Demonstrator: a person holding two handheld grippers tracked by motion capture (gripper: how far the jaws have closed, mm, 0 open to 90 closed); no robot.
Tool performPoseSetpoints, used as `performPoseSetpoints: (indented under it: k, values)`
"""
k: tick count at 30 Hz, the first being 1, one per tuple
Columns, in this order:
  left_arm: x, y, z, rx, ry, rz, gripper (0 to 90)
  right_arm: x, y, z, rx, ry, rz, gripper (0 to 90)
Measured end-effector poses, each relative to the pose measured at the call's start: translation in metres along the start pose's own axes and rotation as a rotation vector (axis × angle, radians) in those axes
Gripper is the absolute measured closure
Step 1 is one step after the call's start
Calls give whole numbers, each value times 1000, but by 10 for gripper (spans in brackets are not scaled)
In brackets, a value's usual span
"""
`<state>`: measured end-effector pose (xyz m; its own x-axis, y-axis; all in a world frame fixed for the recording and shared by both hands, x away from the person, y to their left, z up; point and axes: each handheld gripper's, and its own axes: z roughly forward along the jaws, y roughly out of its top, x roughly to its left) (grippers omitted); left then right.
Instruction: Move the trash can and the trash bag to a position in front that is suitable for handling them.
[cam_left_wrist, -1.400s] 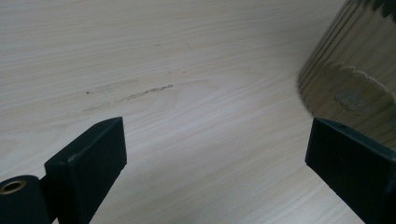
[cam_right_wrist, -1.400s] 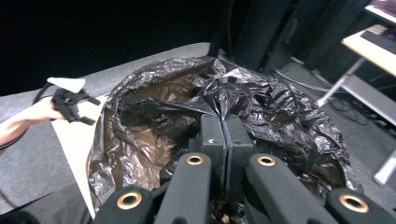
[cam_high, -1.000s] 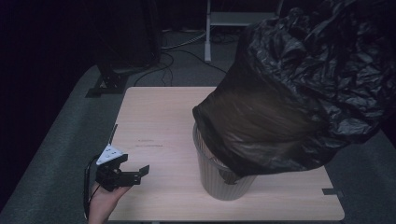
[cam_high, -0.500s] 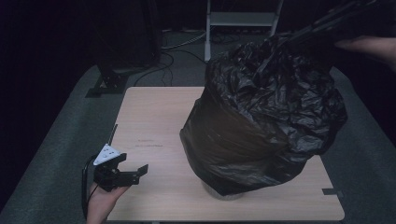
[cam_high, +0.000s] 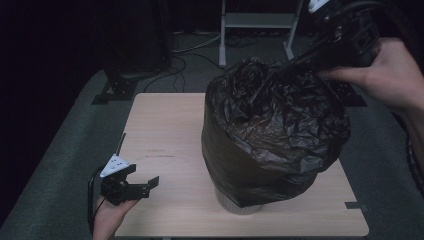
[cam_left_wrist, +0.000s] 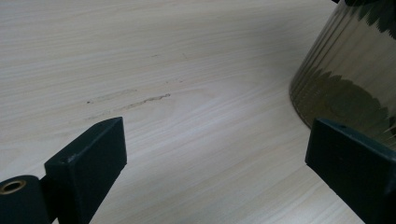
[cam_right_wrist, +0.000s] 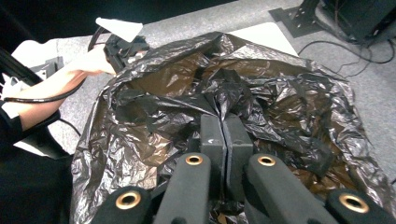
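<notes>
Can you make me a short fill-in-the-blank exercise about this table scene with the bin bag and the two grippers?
1. The black bin bag is draped over a ribbed ____ standing on the wooden table.
2. The right gripper has its jaws ____ on the bag's plastic.
3. The left gripper has its jaws ____, with nothing between them.

Missing words: bin; shut; open

No readable text, labels, brands, numbers or signs anywhere: none on the bag, bin, table or grippers in any of the 3 views.
</notes>
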<state>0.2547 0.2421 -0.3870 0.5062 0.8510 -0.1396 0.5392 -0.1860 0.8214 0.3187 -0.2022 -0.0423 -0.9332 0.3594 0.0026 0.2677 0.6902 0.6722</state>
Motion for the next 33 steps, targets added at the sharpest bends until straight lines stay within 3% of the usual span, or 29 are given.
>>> performPoseSetpoints:
  k: [9,19,33]
  values:
    - [-1,1,0,-2,-2,1,44,-1,-11,30,12,50,-2,897]
    - [-3,0,2,2,-7,3,44,-6,-29,65,61,73,10,896]
    - [-4,0,4,10,-11,3,44,-13,-53,95,91,104,32,895]
